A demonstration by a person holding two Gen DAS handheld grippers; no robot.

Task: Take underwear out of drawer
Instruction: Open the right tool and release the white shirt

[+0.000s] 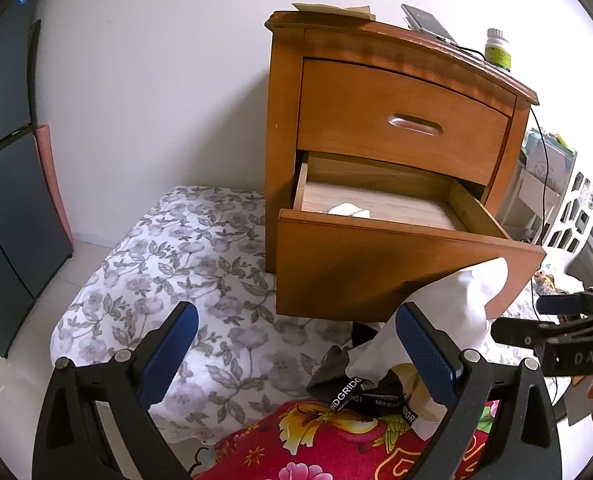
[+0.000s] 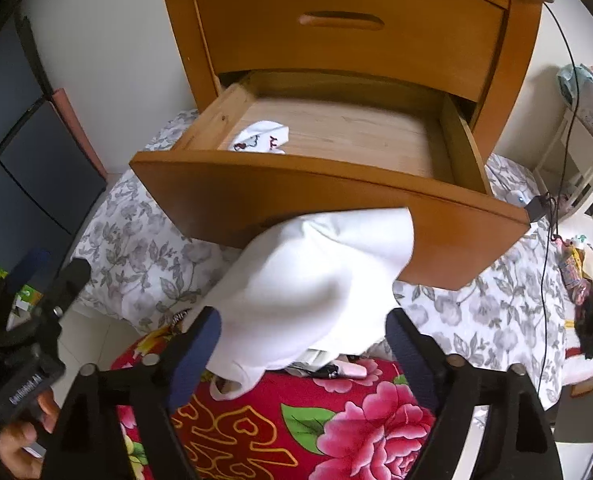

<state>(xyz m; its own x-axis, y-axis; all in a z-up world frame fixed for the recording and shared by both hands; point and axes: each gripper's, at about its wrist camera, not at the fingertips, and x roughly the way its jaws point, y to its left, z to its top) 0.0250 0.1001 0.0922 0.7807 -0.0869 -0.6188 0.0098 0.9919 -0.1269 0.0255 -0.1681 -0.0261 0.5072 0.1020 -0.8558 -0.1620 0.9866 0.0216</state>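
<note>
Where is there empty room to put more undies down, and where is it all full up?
Free: the flowery grey sheet left of the nightstand, and the open drawer's right side. Crowded: the red flowered cushion, with the clothes pile on it.

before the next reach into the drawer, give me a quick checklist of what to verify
1. Lower drawer pulled out far enough to reach in: ok.
2. Something left to take: ok, a white garment with a print lies near the drawer's front left corner.
3. Right gripper free: cannot tell; jaws stand wide, but the white garment drapes between them, blurred, and may cling to a finger.
4. Left gripper empty: ok, open, nothing between its fingers.
5. Drop spot: ok, earlier pieces sit on the red floral cushion.
6. Path over the drawer front: not ok, the white garment hangs before it.
</note>
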